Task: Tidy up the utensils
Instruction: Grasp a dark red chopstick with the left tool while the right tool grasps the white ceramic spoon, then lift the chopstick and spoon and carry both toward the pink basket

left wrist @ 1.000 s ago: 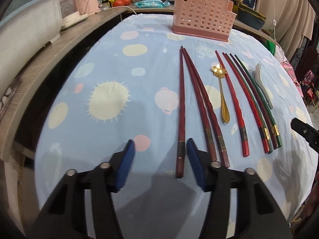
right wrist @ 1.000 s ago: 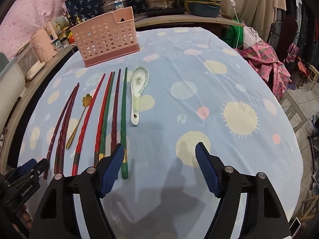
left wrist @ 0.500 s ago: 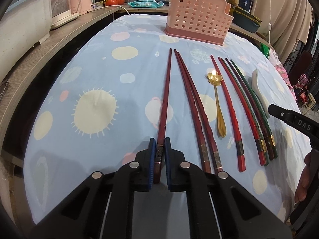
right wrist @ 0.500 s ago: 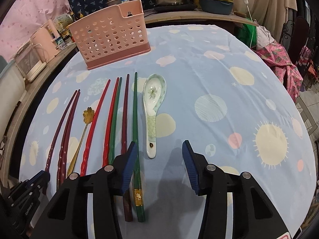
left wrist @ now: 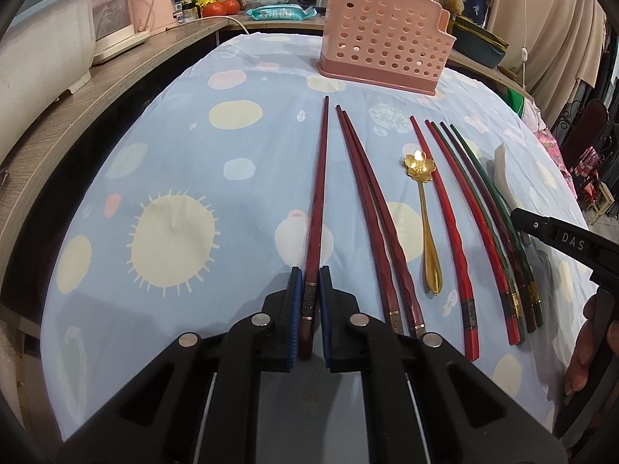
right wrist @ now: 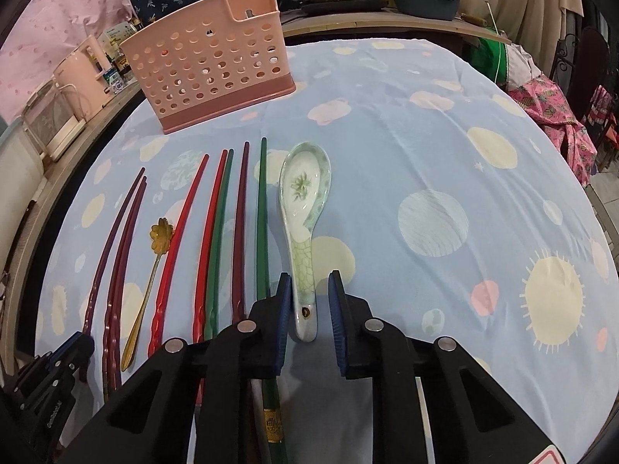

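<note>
Left wrist view: my left tongs point(left wrist: 309, 301) clamp the chopstick point(left wrist: 318, 193), pointing at the basket point(left wrist: 383, 46); right tongs point(right wrist: 307, 309) open astride the spoon point(right wrist: 303, 228).

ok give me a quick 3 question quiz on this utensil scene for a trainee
1. True or false: the left gripper is shut on the dark red chopstick.
2. Which utensil lies between the right gripper fingers? A gold spoon, B ceramic spoon, C green chopstick.
3. Fill in: the pink holder stands at the table's ___ end, behind the utensil row.

Key: 1 true. 2 B, the ceramic spoon, not yet clamped. 3 far.
</note>
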